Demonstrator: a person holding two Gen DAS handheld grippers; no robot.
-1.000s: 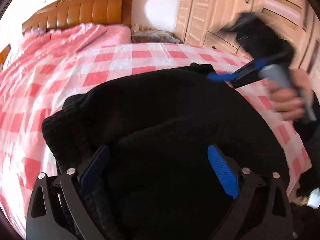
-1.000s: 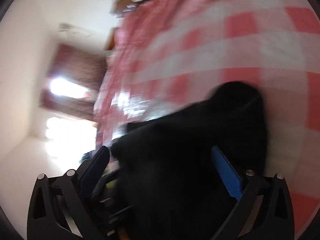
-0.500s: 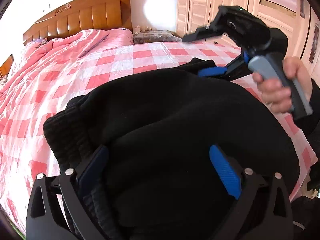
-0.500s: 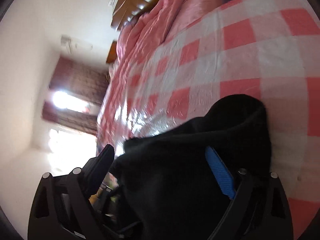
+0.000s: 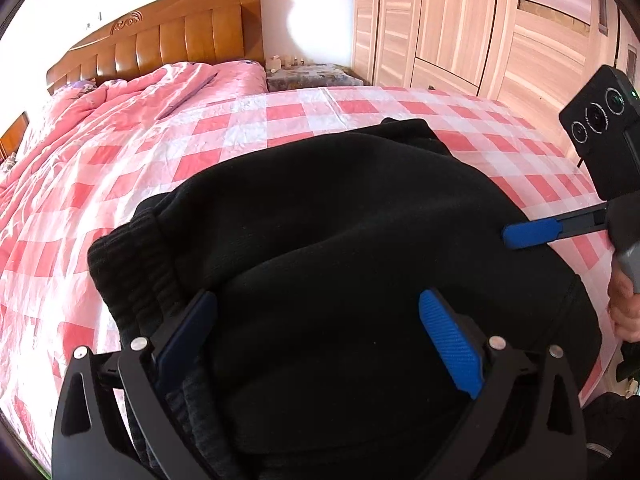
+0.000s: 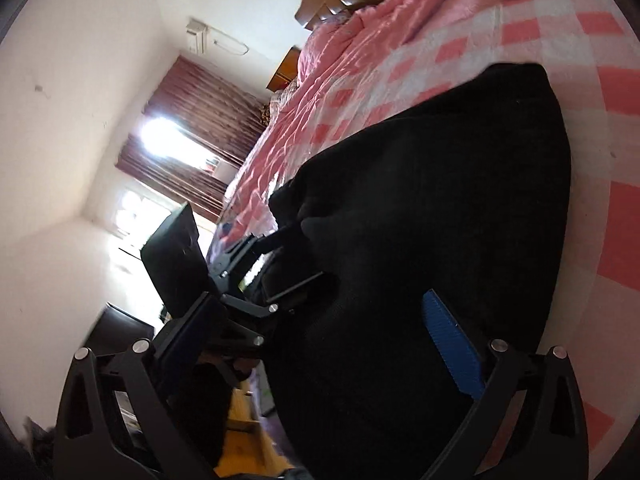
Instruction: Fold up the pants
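The black pants (image 5: 340,232) lie folded in a thick bundle on the pink-and-white checked bed cover (image 5: 192,152), ribbed waistband at the left. My left gripper (image 5: 320,332) is open, its fingers standing wide over the near edge of the bundle. My right gripper (image 6: 316,336) is open too and hovers over the bundle's right side, also black in the right wrist view (image 6: 440,220). One of its blue fingers (image 5: 532,234) shows in the left wrist view, just above the cloth. Neither gripper holds the fabric.
A wooden headboard (image 5: 160,44) and a crumpled pink quilt (image 5: 120,104) lie at the far end. A wooden wardrobe (image 5: 500,28) stands right of the bed. The bed edge runs close at the right. A curtained window (image 6: 188,148) is across the room.
The right gripper has swung down from the far corner of the bundle to its right side, lower and nearer. The left gripper stays over the near edge. The pants have not moved.
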